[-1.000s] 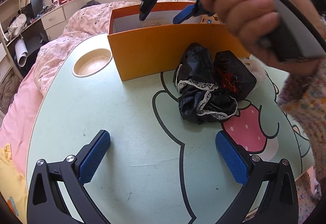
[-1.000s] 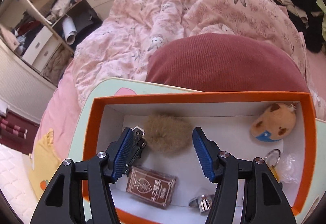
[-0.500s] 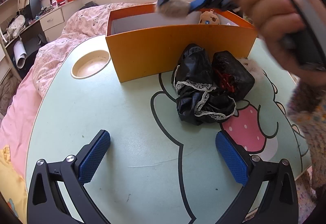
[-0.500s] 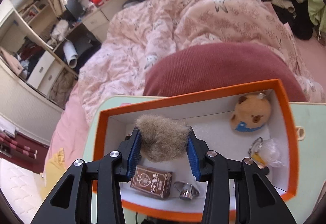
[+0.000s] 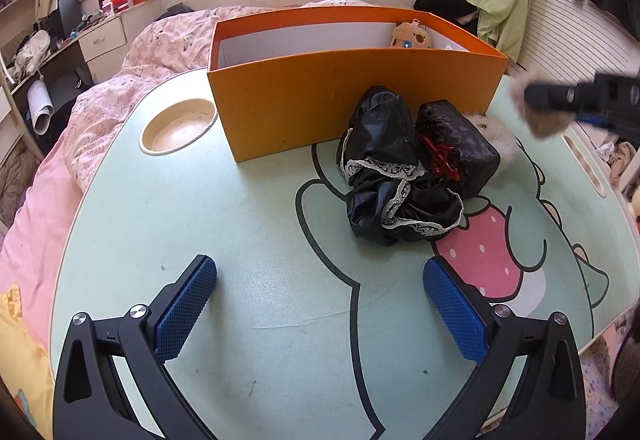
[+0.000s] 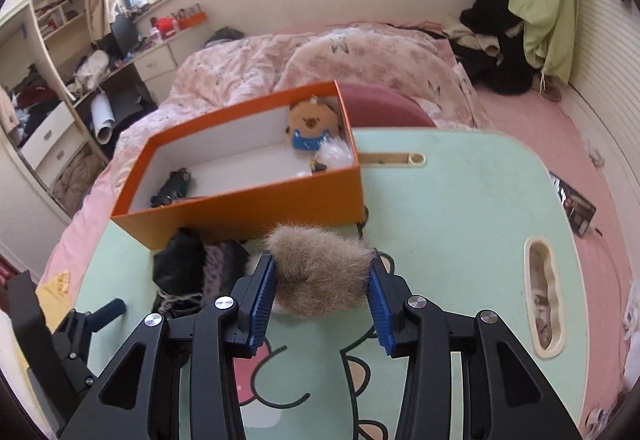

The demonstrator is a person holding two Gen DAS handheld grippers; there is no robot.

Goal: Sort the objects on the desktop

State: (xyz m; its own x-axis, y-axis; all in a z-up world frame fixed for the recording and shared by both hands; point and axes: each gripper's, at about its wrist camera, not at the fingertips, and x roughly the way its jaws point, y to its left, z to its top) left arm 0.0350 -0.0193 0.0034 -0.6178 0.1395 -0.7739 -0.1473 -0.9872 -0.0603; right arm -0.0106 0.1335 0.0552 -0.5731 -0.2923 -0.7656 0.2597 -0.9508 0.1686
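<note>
So the right gripper has its fingers squeezed in on a brown fur pom-pom, holding it up over the bench, just in front of the orange box. The left gripper is spread wide with nothing between its fingers, low over the bench. Past it there's a pile of black lace-trimmed fabric and a dark pouch sitting right against the box's front wall. Inside the box: a little bear plush at the far right end, and a small dark thing at the left.
</note>
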